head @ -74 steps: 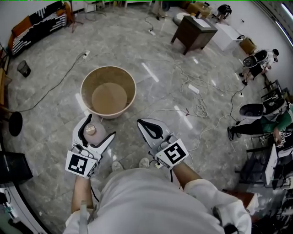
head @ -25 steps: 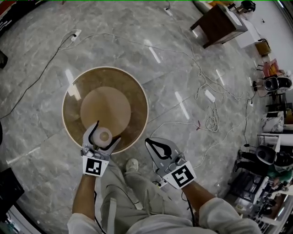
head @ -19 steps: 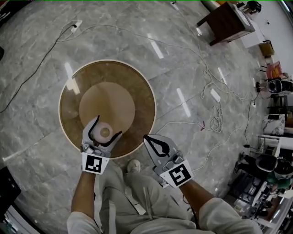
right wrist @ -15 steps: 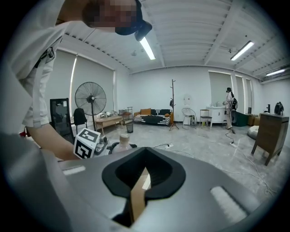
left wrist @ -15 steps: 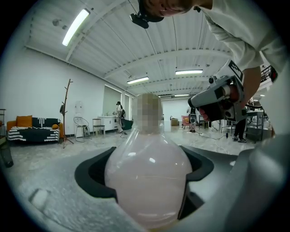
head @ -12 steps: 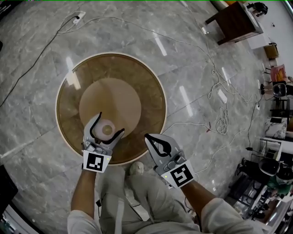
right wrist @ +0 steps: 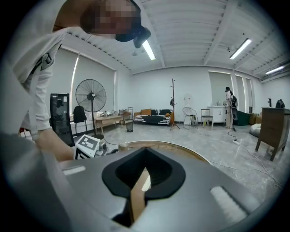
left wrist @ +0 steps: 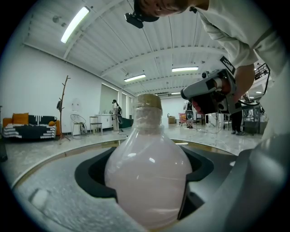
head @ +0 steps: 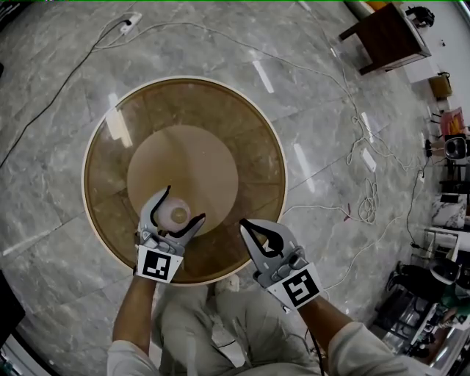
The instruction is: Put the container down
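Note:
The container is a round clear bottle of pale pink liquid with a tan cap. My left gripper is shut on its belly and holds it upright over the near part of a big round brown tub. In the left gripper view the bottle fills the space between the jaws. My right gripper is shut with nothing in it and hangs over the tub's near right rim. Its closed jaws leave only a thin slit.
The tub's pale flat bottom holds nothing. Cables trail over the marble floor to the right, and a power strip lies at the far left. A dark wooden table stands far right. The person's shoe is beside the tub's near rim.
The tub has grown larger and come nearer beneath me. My left gripper with the bottle has moved from in front of the tub to over its inside. The right gripper now reaches the rim.

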